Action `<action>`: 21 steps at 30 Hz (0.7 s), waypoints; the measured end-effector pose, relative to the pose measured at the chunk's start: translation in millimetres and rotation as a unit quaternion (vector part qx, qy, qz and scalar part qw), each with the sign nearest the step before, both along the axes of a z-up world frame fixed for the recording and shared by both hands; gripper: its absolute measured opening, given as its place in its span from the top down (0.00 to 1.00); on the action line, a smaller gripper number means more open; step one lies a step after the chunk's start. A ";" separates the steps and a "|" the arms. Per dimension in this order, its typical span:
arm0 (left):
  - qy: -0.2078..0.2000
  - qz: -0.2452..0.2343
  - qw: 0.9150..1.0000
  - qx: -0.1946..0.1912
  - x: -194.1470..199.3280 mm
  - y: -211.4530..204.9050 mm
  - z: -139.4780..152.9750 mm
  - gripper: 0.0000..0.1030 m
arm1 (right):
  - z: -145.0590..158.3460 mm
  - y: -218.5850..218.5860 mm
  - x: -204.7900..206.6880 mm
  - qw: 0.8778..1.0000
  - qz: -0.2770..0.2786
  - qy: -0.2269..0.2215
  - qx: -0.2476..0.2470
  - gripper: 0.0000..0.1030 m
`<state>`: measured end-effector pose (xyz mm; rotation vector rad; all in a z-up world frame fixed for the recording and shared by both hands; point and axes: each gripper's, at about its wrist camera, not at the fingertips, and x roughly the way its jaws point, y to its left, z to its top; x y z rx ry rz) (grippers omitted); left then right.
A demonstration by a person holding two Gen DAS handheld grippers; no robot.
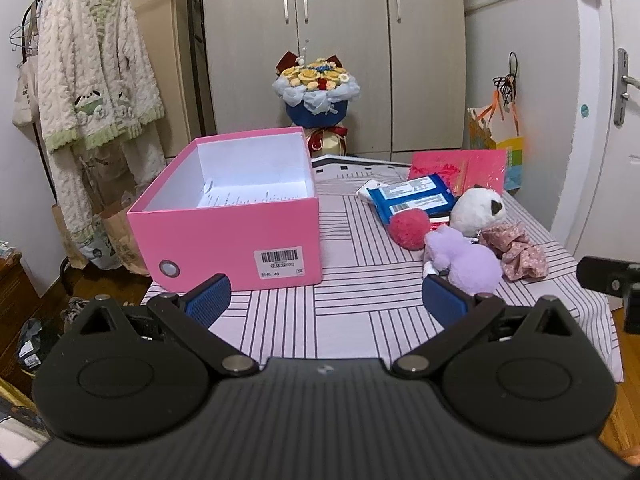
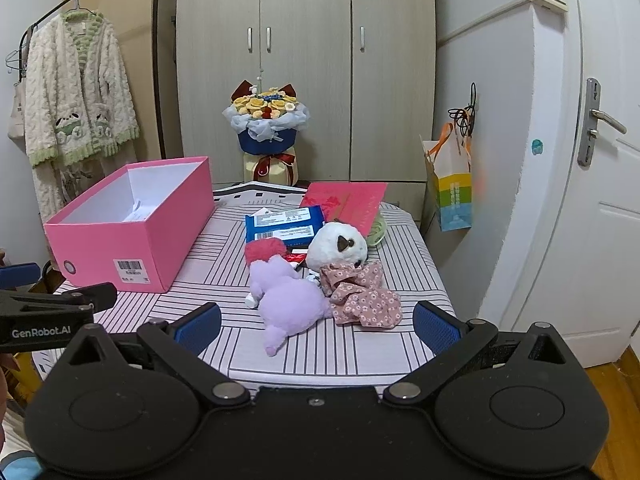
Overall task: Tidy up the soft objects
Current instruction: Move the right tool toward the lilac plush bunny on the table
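Right wrist view: my right hand-held gripper hangs released before the lilac plush toy near the desk's front edge; I should close around its body, then carry it to the pink cardboard box.

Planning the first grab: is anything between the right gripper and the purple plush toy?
Nothing visible. The right gripper is open, and only bare striped tablecloth lies before the purple plush toy. The floral fabric piece touches the toy's right side, off the approach line.
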<state>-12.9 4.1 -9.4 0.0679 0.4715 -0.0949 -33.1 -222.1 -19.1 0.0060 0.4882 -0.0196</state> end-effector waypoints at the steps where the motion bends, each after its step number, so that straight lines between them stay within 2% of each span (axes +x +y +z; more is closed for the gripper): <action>1: -0.003 -0.001 1.000 -0.002 -0.3 0.2 -0.6 0.00 | -1.0 -0.4 0.6 1.000 0.001 0.001 0.000 0.00; 13: -0.016 -0.006 1.000 -0.004 -0.4 -1.8 -2.2 0.00 | -2.9 1.7 -1.3 1.000 0.002 -0.005 -0.013 0.00; 21: -0.038 -0.002 0.999 0.012 -5.1 -3.7 -5.4 0.00 | -6.0 1.6 -3.4 1.000 -0.004 -0.009 -0.018 0.00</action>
